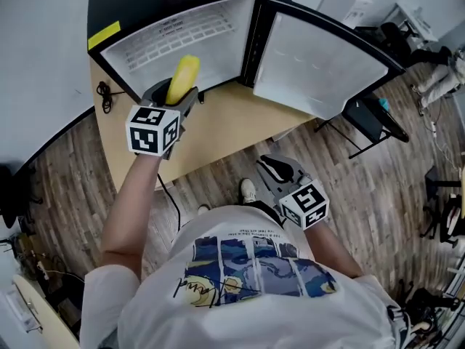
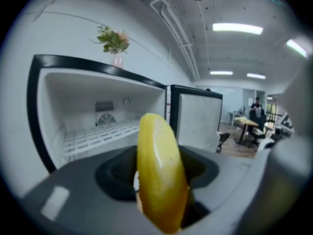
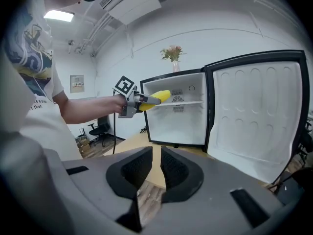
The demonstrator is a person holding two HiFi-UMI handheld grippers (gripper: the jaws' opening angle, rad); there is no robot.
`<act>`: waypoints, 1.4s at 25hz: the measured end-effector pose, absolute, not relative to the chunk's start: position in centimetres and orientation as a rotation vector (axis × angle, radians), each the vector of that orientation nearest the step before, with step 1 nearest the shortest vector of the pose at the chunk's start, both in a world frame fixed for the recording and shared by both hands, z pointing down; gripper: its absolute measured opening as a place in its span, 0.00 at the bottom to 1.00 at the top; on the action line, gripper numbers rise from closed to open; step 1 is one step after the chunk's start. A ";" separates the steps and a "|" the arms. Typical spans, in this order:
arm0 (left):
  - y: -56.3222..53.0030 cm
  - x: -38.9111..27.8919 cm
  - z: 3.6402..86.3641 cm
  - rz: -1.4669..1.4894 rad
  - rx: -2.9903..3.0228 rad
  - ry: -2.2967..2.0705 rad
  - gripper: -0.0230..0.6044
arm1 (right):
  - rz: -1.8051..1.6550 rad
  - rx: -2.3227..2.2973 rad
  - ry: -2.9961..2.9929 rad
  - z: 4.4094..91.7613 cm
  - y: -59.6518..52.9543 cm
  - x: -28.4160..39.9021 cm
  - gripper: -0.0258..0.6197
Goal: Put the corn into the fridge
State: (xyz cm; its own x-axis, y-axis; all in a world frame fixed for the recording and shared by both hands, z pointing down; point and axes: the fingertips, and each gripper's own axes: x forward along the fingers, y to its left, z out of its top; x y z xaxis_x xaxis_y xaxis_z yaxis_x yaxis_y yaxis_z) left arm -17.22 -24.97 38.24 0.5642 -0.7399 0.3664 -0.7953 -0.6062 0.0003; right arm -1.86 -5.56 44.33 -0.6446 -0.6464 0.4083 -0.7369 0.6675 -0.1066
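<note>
The yellow corn (image 1: 182, 78) sticks forward out of my left gripper (image 1: 178, 91), which is shut on its lower end. It hangs just in front of the open black mini fridge (image 1: 102, 35), level with the white wire shelf (image 1: 182, 31). In the left gripper view the corn (image 2: 161, 170) stands upright between the dark pads, the white fridge interior (image 2: 98, 126) behind it. My right gripper (image 1: 275, 167) is held low near my body, off the table; its pads sit almost together with nothing between them (image 3: 157, 168). The right gripper view also catches the corn (image 3: 157, 98) before the fridge.
The fridge stands on a wooden table (image 1: 218, 137) with its door (image 1: 320, 64) swung wide to the right. A vase of flowers (image 2: 113, 40) sits on top. A black chair (image 1: 370, 118) is beside the door and a cable (image 1: 105, 97) hangs at the table's left.
</note>
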 end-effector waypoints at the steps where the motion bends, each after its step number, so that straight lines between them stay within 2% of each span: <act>1: -26.2 -16.6 38.3 0.526 2.629 -1.318 0.44 | 0.383 1.090 -2.553 44.3 -6.4 -1.1 0.12; 17: -40.6 -11.4 38.7 0.854 2.555 -1.520 0.44 | 0.385 1.009 -2.588 44.6 -14.0 9.4 0.12; 35: -47.3 -10.1 39.6 1.056 2.451 -1.550 0.44 | 0.501 0.996 -2.577 46.9 -15.4 14.4 0.11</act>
